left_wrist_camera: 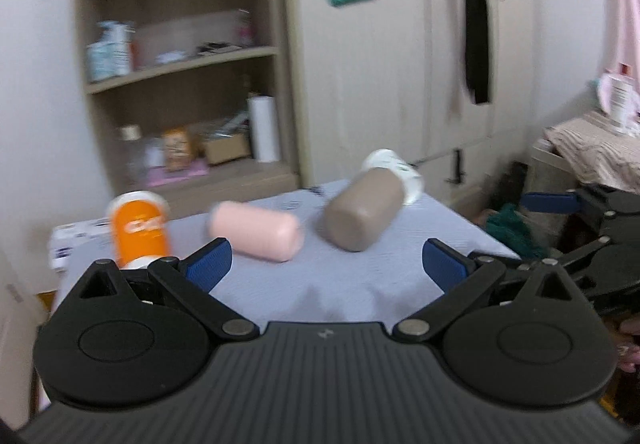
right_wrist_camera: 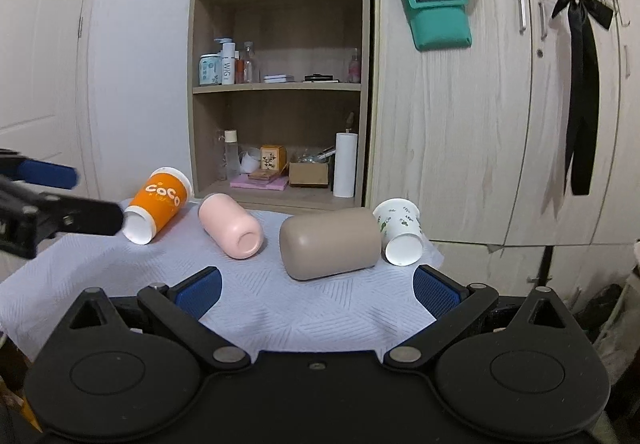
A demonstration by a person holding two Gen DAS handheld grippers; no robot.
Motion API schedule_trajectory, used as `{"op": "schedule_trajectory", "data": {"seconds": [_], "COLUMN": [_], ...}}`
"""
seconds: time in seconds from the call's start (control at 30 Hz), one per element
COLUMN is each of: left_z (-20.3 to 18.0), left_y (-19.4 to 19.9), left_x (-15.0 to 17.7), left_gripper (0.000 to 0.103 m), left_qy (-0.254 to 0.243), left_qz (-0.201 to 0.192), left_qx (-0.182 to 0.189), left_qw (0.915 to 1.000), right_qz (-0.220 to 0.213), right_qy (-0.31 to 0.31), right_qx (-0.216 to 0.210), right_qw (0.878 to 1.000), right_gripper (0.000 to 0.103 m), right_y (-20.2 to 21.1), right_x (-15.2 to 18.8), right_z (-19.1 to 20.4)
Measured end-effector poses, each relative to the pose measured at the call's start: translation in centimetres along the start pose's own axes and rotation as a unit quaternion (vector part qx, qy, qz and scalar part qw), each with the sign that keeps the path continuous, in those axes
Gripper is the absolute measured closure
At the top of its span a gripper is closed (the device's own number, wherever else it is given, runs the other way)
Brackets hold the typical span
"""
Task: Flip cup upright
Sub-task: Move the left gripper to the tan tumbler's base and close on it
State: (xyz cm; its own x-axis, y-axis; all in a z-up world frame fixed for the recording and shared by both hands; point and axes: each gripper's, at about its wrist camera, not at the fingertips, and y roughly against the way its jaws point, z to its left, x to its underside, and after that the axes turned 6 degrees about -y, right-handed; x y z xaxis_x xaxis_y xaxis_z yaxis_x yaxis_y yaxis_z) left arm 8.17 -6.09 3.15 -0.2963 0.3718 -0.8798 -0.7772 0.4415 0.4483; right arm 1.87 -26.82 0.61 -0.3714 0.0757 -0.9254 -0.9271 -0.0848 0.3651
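Right wrist view, right gripper point(right_wrist_camera: 316, 290) level, spread wide, facing cups

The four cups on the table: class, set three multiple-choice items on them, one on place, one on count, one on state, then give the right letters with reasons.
1. Which cup lies furthest right in the right wrist view?
A. orange
B. pink
C. white leaf-print

2. How many cups are on the cloth?
A. two
B. four
C. six

3. How do the cups stand?
A. all upright
B. all tipped over
C. stacked

Answers:
1. C: the white leaf-print cup lies right of the taupe cup.
2. B: the orange cup and pink cup with those two make four.
3. B: each lies on its side on the cloth.
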Motion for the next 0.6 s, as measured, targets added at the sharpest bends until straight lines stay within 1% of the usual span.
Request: {"op": "schedule_trajectory", "data": {"seconds": [0.1, 0.13, 0.23, 0.4, 0.5, 0.6], "left_z": [-0.1, -0.1, -0.5, -0.1, -0.5, -0.9], "left_y": [-3.6, -4.7, -8.5, -13.9, -16.6, -18.9], "left_x": [-1.2, -1.5, -2.8, -3.9, -4.0, -4.1], "left_gripper": [0.001, 0.003, 0.003, 0.003, 0.004, 0.005], "left_qy": [-0.020, -0.030, -0.070, -0.085, -0.111, -0.131], "left_qz": [0.022, 0.030, 0.046, 0.070, 0.082, 0.097], "left_qx": [0.052, 0.059, 0.074, 0.101, 0.120, 0.126], "left_qw": [0.9982, 0.9973, 0.9937, 0.9888, 0.9831, 0.9786], "right_qz": [0.005, 0.005, 0.018, 0.041, 0.052, 0.056], "right_qy": [0.003, 0.006, 0.001, 0.002, 0.007, 0.012], "right_qx": [-0.011, -0.013, -0.023, -0.028, -0.027, -0.030], "right_qw": [1.000, 1.000, 1.000, 0.999, 0.998, 0.998], "right_gripper": [0.000, 0.000, 0.000, 0.000, 0.000, 0.000], "right_y": [-0.9, -1.2, -2.5, -4.9, -6.3, -7.1], "right_x": [0.4, 0.7, 1.2, 1.5, 1.3, 1.1], "right_z": [-0.8, -1.1, -1.8, -2.3, -2.6, -2.7]}}
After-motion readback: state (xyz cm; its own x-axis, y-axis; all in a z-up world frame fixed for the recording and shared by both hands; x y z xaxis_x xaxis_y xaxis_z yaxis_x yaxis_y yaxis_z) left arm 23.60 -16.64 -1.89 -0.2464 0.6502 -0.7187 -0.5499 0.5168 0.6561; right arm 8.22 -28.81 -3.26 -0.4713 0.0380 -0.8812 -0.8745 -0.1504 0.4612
